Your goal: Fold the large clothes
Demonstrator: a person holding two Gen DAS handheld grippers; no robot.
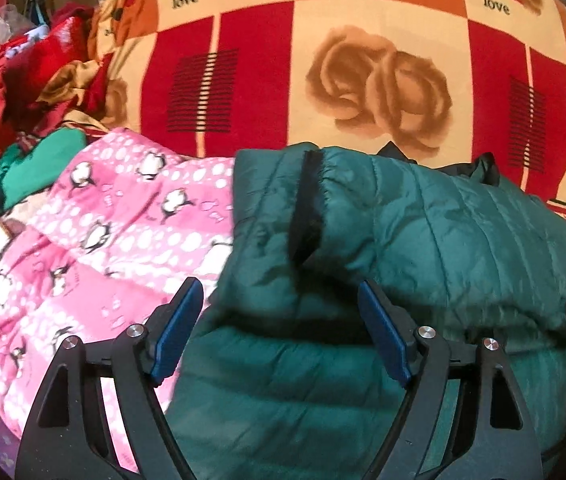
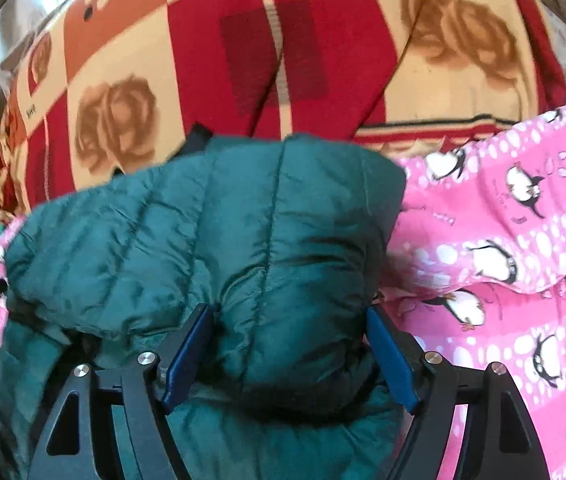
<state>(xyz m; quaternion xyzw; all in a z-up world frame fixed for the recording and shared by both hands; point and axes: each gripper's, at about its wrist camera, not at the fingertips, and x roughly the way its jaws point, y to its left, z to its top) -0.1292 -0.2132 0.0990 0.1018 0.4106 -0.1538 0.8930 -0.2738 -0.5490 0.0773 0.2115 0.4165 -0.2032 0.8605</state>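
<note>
Now both my left gripper [image 1: 281,296] and right gripper [image 2: 289,324] gape wide over the folded dark-green quilted puffer jacket [image 1: 423,232] [image 2: 211,232] on the pink penguin-print blanket [image 1: 115,216] [image 2: 503,240].

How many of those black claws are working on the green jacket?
2. The left claw sits open over the green puffer jacket's near-left part; the right claw is open around a puffy fold at its near-right edge, beside the pink penguin blanket.

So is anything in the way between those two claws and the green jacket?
Nothing visible. The left gripper and the right gripper are both open with the green jacket directly between their fingers, lying on the pink penguin blanket.
</note>
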